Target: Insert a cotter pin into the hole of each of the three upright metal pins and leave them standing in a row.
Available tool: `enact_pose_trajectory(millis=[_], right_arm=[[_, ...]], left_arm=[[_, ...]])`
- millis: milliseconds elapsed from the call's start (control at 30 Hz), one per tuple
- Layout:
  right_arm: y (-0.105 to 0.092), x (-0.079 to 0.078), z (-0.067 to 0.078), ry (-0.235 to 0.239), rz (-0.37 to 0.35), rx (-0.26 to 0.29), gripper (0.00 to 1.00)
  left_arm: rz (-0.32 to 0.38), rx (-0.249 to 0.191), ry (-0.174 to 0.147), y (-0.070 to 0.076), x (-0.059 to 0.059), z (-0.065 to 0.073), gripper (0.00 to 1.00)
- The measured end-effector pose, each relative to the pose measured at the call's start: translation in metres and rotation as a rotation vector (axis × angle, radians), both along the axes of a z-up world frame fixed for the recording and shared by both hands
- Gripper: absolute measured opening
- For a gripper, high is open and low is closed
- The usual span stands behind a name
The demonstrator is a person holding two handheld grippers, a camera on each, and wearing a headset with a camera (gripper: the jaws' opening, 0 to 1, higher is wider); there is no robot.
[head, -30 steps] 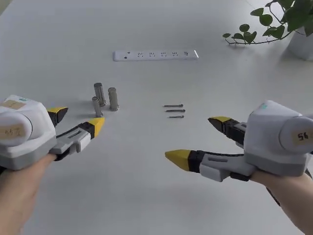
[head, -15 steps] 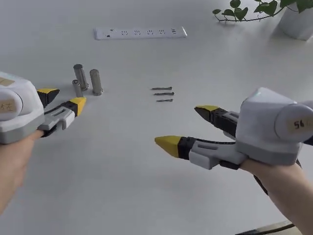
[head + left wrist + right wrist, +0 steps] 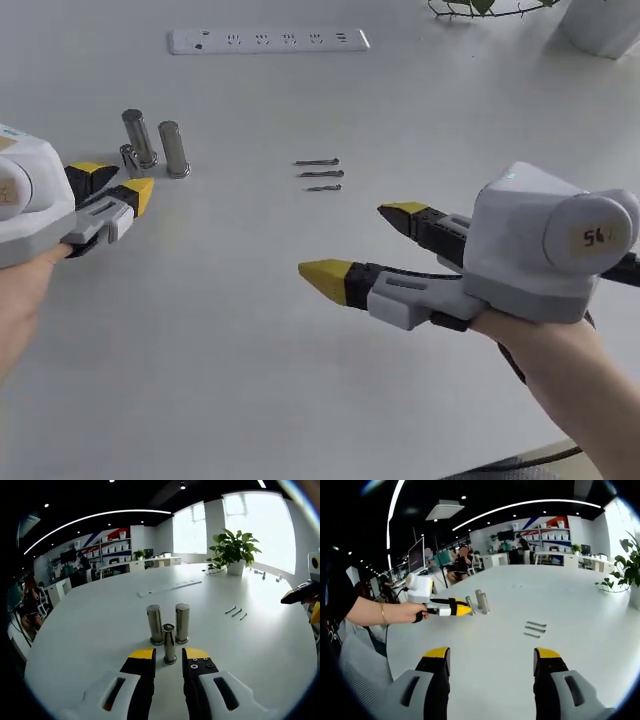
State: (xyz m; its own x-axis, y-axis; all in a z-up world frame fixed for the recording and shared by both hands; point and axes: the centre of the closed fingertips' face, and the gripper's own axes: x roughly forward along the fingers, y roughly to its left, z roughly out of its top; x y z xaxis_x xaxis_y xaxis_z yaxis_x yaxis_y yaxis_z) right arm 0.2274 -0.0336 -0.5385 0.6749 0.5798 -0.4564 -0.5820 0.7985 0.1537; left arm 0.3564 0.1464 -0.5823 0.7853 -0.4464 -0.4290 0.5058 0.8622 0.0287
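**Both grippers empty, cotter pins not yet inserted**

The 3 metal pins stand upright in a tight cluster on the bench. The left gripper sits just beside them — fingers narrowly parted, grasping nothing. The 3 cotter pins lie flat, well right of the metal pins. The right gripper hovers farther right — fingers spread wide, empty.

The white table carried a white power strip lying flat at its far side, three metal pins standing upright in a tight cluster on the left, three cotter pins lying side by side near the middle, and a white plant pot far right.
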Motion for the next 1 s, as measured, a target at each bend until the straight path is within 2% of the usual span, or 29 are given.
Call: enact_pose_trajectory(millis=[67, 367, 567, 733, 800, 1000], right_arm=[[0.0009, -0.0001, -0.0024, 0.005, 0.003, -0.005, 0.64], [0.0019, 0.0010, -0.0062, 0.011, 0.014, -0.020, 0.63], [0.0017, 0.0023, -0.0055, 0.011, 0.014, -0.025, 0.64], [-0.0010, 0.0015, -0.0061, 0.016, 0.003, -0.028, 0.64], [-0.0020, 0.0007, -0.0059, 0.018, 0.001, -0.029, 0.64], [-0.0067, -0.0009, -0.0052, 0.018, -0.013, -0.038, 0.65]], left_arm=[[0.000, -0.016, 0.002, -0.0007, 0.0012, 0.0002, 0.18], [-0.005, -0.025, -0.010, -0.0038, 0.0072, 0.0016, 0.12], [0.002, -0.059, 0.003, -0.0059, 0.0078, 0.0013, 0.07], [0.005, -0.050, -0.001, -0.0065, 0.0063, 0.0014, 0.07], [0.020, -0.064, 0.009, -0.0059, 0.0061, 0.0012, 0.07], [0.032, -0.069, 0.020, -0.0065, 0.0047, 0.0015, 0.07]])
